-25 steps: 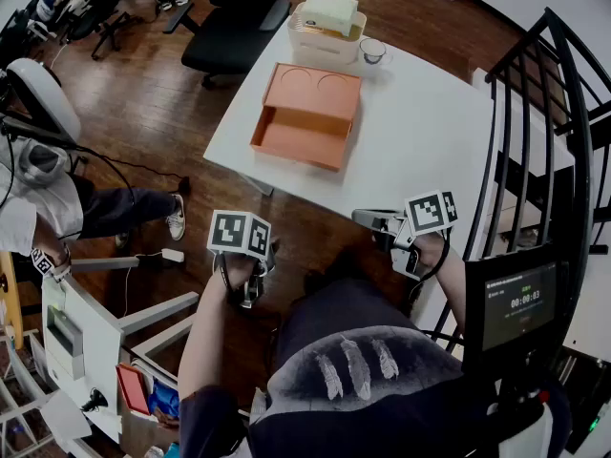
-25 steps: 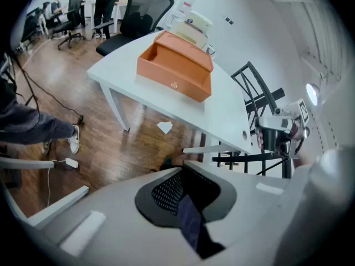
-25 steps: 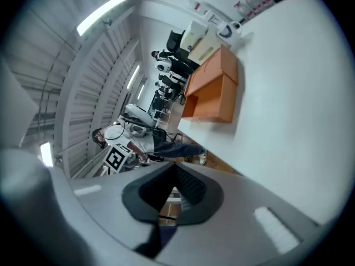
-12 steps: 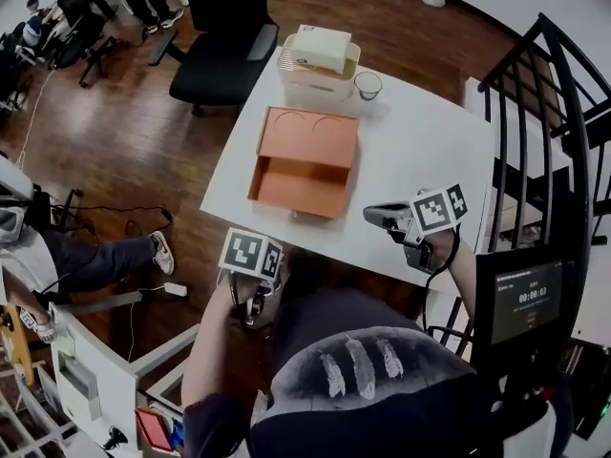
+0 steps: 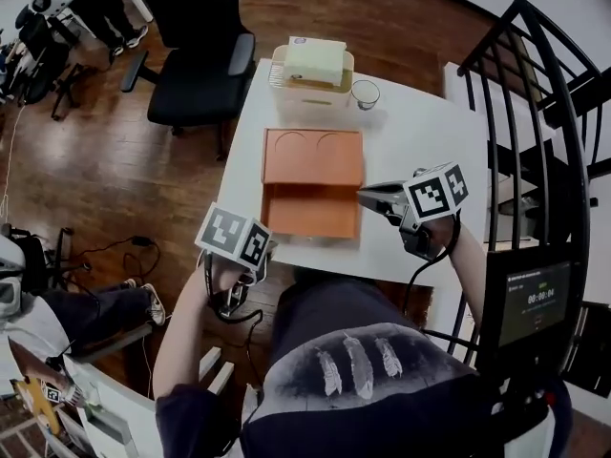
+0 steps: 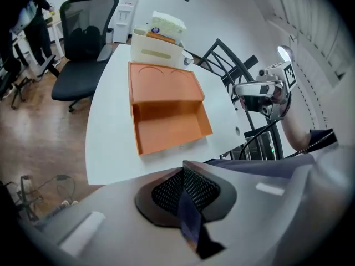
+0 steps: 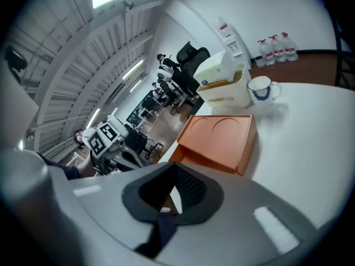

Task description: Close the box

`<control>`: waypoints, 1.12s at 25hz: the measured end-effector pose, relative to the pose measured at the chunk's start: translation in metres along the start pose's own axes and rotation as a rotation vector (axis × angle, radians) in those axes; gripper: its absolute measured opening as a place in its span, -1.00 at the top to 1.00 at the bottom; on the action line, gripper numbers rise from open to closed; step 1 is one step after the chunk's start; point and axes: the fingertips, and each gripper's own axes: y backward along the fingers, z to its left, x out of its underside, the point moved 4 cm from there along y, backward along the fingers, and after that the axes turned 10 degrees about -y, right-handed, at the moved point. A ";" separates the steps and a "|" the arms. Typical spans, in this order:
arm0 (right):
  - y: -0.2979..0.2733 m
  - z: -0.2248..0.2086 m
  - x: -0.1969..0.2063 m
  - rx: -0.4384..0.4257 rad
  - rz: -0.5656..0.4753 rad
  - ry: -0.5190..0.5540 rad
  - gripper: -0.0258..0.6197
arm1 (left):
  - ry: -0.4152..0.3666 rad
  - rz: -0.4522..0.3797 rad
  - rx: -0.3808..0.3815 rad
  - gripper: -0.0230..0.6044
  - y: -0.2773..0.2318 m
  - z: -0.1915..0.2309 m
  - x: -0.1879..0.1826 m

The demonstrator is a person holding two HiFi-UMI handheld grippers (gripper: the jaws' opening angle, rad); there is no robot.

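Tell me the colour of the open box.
The box is orange; the head view shows it best.

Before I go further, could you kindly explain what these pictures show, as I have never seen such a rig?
A person works two handheld two-jaw grippers; there is no robot arm. One picture comes from a camera on the person's head, looking down. The other two come from cameras riding on the left gripper and right gripper, looking along their jaws. On the white table lie an open orange box, a cream basket and a cup. Both pairs of jaws are together and hold nothing.
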 end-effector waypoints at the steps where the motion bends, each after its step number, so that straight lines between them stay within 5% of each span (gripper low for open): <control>1: -0.001 0.001 -0.003 0.003 0.012 0.017 0.91 | -0.011 0.011 -0.001 0.88 0.002 0.002 -0.002; 6: -0.004 -0.006 -0.049 0.108 0.073 0.202 0.91 | -0.019 0.030 0.010 0.88 -0.004 0.002 -0.007; 12: -0.031 -0.013 -0.133 0.409 0.224 0.728 0.91 | -0.005 0.072 0.032 0.88 -0.023 -0.013 0.002; 20: -0.109 -0.027 -0.176 0.583 0.465 1.191 0.91 | 0.039 0.084 0.050 0.88 -0.041 -0.022 0.008; 28: -0.182 -0.067 -0.180 0.589 0.631 1.276 0.91 | 0.078 0.096 0.071 0.88 -0.048 -0.020 0.018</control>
